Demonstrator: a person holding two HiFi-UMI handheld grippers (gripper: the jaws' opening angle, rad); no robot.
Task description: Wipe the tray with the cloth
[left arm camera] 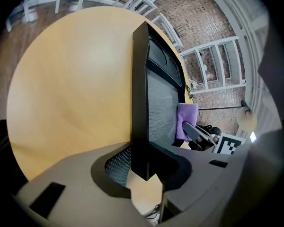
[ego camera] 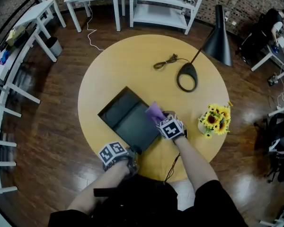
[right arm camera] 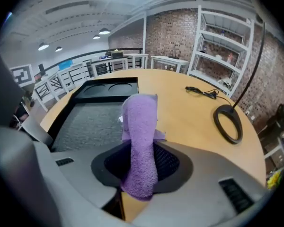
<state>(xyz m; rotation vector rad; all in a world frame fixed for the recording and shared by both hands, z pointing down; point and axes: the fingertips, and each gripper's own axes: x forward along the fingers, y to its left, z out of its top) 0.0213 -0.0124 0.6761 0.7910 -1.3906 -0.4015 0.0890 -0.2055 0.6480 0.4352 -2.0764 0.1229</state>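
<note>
Right gripper view shows the right tool (right arm camera: 142, 174) clamped on the cloth (right arm camera: 141, 141). Its two pads press a bunched roll of purple terry that sticks out ahead of the tips. The free end hangs over the right rim of the tray (right arm camera: 92, 117), which lies ahead of this tool and to its left. Whether the pile touches the tray floor I cannot tell.

In the left gripper view the left tool (left arm camera: 142, 167) straddles the tray's near corner. The thin black rim stands between the jaws, with a strip of the mesh-faced pad bare beside it. I judge the jaws to be loose around the rim, not biting on it.

The tray is rectangular, matt black plastic, with a low raised rim and a grainy, stippled floor. At its far end sits a smoother strip with two shallow round recesses. It lies flat on the round counter (right arm camera: 189, 112), a smooth pale wood-tone top.

As for progress, the cloth is in hand and at the tray's edge, but the floor shows neither dirt nor wipe marks. I judge most of the wiping is still to do, namely the whole stretch beyond and to the left of the right tool.
</note>
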